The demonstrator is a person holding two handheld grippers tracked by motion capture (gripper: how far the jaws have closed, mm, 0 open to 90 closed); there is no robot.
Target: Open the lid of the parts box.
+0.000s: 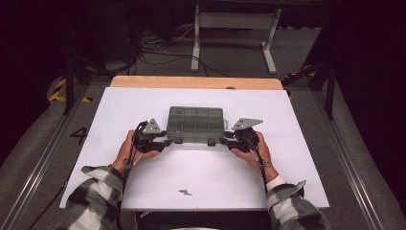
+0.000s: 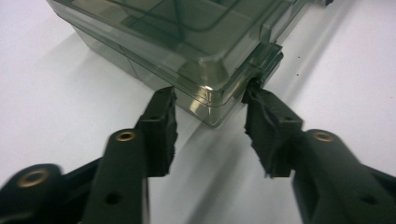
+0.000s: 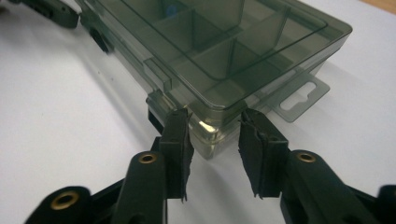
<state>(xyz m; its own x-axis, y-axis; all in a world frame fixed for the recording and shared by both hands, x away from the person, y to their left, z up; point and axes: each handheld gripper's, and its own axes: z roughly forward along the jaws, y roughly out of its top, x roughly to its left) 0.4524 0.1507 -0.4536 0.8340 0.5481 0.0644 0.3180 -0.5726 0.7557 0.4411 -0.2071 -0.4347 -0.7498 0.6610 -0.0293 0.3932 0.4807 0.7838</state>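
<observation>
A smoky translucent organizer box (image 1: 195, 123) with its lid down lies on the white table sheet (image 1: 143, 105). My left gripper (image 1: 167, 142) sits at the box's near left corner. In the left gripper view that corner (image 2: 210, 107) pokes between the jaws of the left gripper (image 2: 210, 92), which stand apart, one tip against a front latch (image 2: 268, 60). My right gripper (image 1: 225, 140) is at the near right corner. In the right gripper view the right gripper (image 3: 214, 113) has both jaw tips pressed on that corner (image 3: 210, 135), beside the hang tab (image 3: 299, 100).
A small dark scrap (image 1: 185, 192) lies on the sheet near the front edge. A wooden table edge (image 1: 196, 82) runs behind the sheet. Beyond it, cables and a white stand (image 1: 234, 28) sit on the floor. Metal rails (image 1: 43, 153) flank the table.
</observation>
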